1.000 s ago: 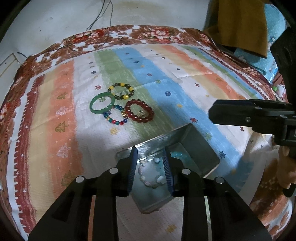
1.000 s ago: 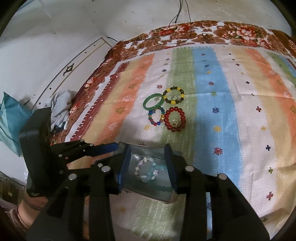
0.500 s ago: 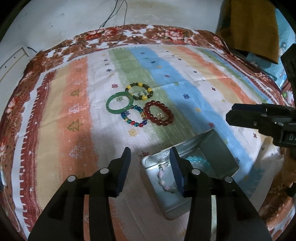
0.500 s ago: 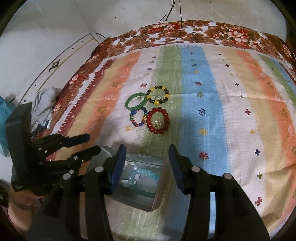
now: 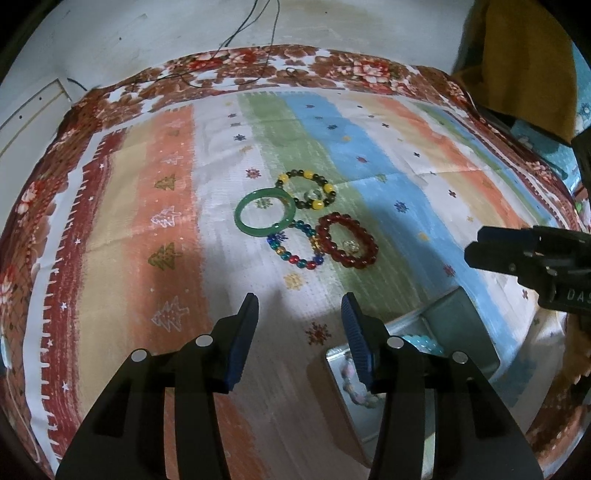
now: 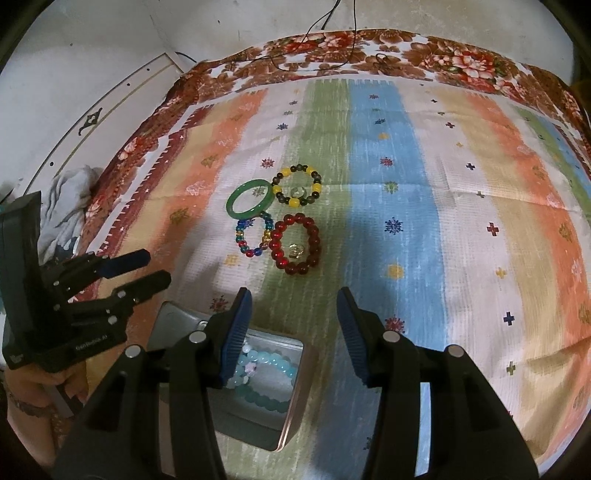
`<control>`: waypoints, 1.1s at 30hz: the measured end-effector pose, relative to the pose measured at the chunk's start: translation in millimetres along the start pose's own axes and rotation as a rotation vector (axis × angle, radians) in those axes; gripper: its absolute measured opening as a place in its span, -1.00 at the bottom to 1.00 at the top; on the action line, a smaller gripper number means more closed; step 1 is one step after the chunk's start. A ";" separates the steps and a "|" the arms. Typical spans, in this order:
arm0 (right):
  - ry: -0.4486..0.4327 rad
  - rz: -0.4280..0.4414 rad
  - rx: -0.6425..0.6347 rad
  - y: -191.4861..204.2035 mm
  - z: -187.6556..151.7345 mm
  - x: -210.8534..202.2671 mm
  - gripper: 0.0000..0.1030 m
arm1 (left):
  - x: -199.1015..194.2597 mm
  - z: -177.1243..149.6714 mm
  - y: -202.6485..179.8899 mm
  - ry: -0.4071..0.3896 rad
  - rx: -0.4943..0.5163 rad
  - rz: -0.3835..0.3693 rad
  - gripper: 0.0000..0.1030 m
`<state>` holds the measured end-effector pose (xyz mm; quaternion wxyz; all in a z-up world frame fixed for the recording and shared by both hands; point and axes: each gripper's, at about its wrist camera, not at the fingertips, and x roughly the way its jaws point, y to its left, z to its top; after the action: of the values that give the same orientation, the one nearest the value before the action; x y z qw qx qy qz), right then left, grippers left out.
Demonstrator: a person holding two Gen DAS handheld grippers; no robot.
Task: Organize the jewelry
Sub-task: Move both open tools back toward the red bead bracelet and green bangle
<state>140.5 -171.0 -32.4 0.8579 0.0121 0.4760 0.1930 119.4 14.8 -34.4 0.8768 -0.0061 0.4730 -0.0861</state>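
Observation:
Four bracelets lie together on the striped cloth: a green bangle [image 5: 264, 217] [image 6: 250, 204], a yellow-and-dark beaded one [image 5: 307, 189] [image 6: 296, 185], a multicolour beaded one [image 5: 295, 246] [image 6: 253, 237] and a dark red beaded one [image 5: 347, 240] [image 6: 295, 244]. A metal tin [image 5: 439, 325] [image 6: 295, 398] holds a pale blue bracelet [image 6: 273, 360] and a pinkish white one [image 5: 352, 384]. My left gripper [image 5: 299, 332] is open and empty, left of the tin. My right gripper [image 6: 293, 325] is open and empty, above the tin's far edge.
The striped cloth [image 5: 147, 221] has a brown floral border [image 6: 332, 51]. Black cables [image 5: 255, 22] run over its far edge. A mustard cloth [image 5: 528, 62] hangs at the far right. A crumpled grey cloth [image 6: 70, 206] lies on the floor at left.
My left gripper opened, left the pinkish white bracelet in the tin and moved away to the left. My right gripper rose and shifted right, opening slightly wider.

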 end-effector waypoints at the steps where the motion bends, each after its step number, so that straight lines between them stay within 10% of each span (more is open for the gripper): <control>1: 0.001 -0.001 0.000 -0.3 0.7 1.0 -0.04 | 0.8 1.2 1.0 0.000 -0.002 0.002 -0.09; 33: 0.029 -0.033 -0.008 -4.9 32.5 41.2 -0.02 | 33.6 36.1 34.3 0.024 -0.030 0.044 -0.04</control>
<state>188.2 -156.1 -49.1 0.8540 -0.0020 0.4877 0.1810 172.4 40.8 -45.4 0.8727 -0.0078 0.4845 -0.0599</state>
